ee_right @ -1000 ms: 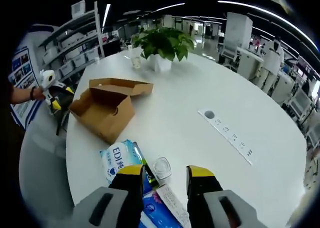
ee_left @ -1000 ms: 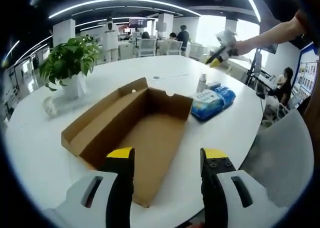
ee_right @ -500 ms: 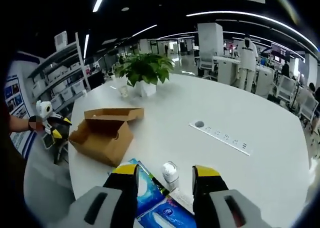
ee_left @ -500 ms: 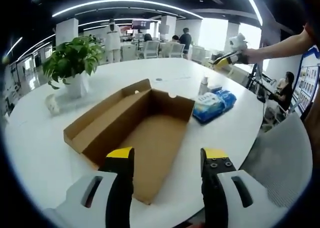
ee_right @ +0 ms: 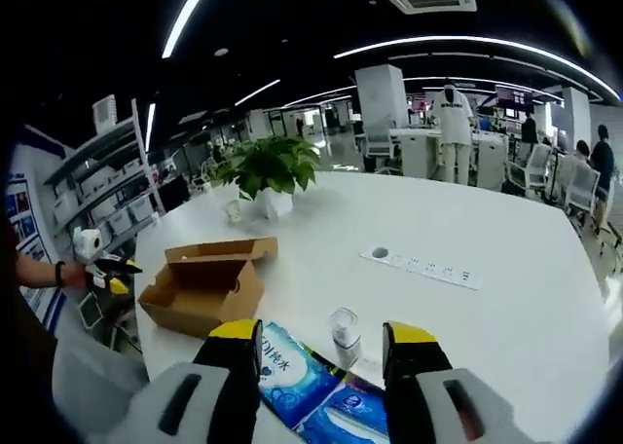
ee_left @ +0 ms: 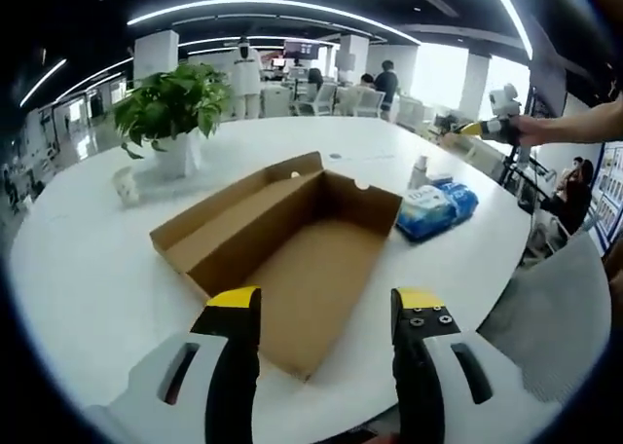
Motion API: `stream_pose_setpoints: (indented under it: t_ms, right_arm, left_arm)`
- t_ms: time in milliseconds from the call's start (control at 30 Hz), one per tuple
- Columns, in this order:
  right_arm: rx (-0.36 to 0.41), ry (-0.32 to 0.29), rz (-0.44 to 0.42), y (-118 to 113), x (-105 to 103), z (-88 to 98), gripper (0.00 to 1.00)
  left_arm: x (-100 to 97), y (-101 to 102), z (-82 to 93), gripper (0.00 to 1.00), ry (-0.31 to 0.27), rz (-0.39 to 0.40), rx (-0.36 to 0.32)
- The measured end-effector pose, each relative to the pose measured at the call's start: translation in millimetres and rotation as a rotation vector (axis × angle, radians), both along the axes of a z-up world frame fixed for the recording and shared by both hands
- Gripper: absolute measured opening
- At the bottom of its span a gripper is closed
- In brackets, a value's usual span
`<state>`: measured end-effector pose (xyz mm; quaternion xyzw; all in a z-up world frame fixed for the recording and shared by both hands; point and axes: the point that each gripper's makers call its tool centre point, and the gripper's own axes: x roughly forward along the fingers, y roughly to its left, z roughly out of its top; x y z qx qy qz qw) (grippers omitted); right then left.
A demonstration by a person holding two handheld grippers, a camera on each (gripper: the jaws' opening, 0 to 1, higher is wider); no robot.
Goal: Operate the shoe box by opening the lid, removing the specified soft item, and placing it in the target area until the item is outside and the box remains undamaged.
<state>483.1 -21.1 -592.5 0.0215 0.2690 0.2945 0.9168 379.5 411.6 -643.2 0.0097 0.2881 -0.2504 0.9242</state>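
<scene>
My left tongs [ee_left: 326,313] hung with jaws apart and nothing between them, just short of the near end of the shoe box [ee_left: 292,244]. The box lay open on the white table [ee_left: 88,269], its lid [ee_left: 229,205] folded back along the side to the left of my jaws. Its long axis ran straight away from those tongs, slightly rightward, so I looked down the length of a bare cardboard floor with nothing soft left inside, as far as I could see.

My right tongs [ee_right: 321,351] were also spread and empty, held above the blue tissue pack [ee_right: 292,376]. The pack lay on the table right under and between my jaws, its long side running off to the lower right, with a small clear cup [ee_right: 344,332] just beyond it between the jaw tips. In the left gripper view the same pack [ee_left: 435,206] sat ahead and to the right of my left tongs, beside the far right corner of the box.

From the right tongs the box [ee_right: 204,286] lay ahead and to the left, apart from the pack. I judged the soft item to be out already, and the right hand much the nearer to it. A potted plant [ee_left: 175,113] stood beyond the lid.
</scene>
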Motion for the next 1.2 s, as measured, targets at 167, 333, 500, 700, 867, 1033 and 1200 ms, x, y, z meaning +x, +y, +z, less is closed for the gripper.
stream_pose_setpoints:
  t_ms: [167,333,500,700,867,1033,1200]
  right_arm:
    - [0.024,-0.007,-0.020,6,-15,-0.9,0.50]
    - [0.046,-0.015,-0.040,12,-27,-0.6,0.50]
    - [0.057,-0.014,-0.037,18,-35,-1.9,0.50]
    - [0.069,-0.013,-0.037,20,-40,-3.3,0.50]
    - [0.081,-0.008,-0.038,24,-46,-5.4,0.49]
    - [0.085,0.001,-0.038,24,-52,-10.4,0.49]
    - [0.108,0.010,-0.041,26,-58,-12.8,0.47]
  left_arm:
    - [3.7,16,-3.2,0.55,0.019,0.102,-0.039]
    - [5.1,25,-6.7,0.56,0.027,0.164,-0.031]
    - [5.6,33,-15.2,0.56,0.054,0.221,-0.023]
    - [5.1,37,-24.0,0.57,0.085,0.279,-0.024]
    - [6.6,45,-33.8,0.56,0.117,0.348,-0.016]
    - [7.6,49,-45.3,0.53,0.158,0.405,-0.020]
    - [6.0,48,-59.7,0.49,0.226,0.486,-0.060]
